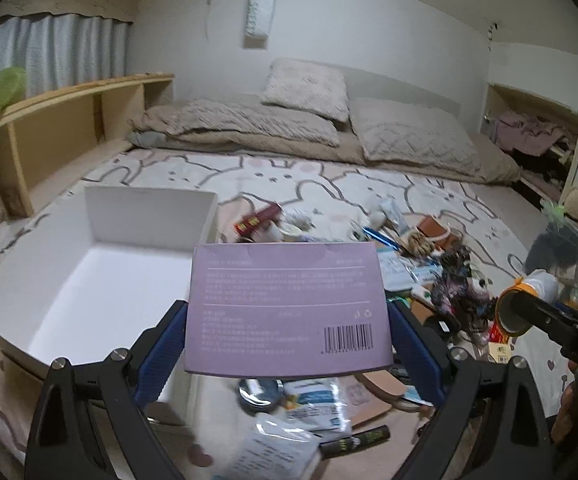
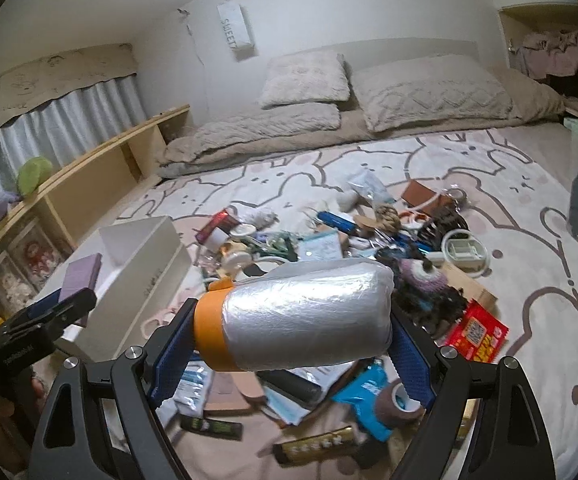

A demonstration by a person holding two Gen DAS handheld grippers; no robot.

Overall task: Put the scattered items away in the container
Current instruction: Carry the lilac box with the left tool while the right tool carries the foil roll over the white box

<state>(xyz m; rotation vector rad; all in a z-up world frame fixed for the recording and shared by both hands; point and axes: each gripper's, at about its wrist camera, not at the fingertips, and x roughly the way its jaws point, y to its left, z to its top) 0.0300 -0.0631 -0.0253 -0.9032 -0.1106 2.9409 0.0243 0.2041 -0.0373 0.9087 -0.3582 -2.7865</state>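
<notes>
Container point(image 1: 89, 264) on bunny bedspread point(image 1: 273, 176) — left fingers point(image 1: 165, 344) grip purple box point(image 1: 285, 308), right fingers point(image 2: 173, 356) grip wrapped roll point(image 2: 305, 316).

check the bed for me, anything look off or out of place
Yes: a heap of small items lies scattered on the bunny bedspread, while the white container beside it looks bare inside. The left tongs hold a purple box, the right tongs a plastic-wrapped orange bottle.

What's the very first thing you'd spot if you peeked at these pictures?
Probably the purple box, pinched in the left hand-held gripper right up front, beside the open white container. Next, the silvery wrapped bottle with an orange cap, held in the right hand-held gripper. Behind both lies a big jumble of small things on the bunny-print bedspread.
</notes>
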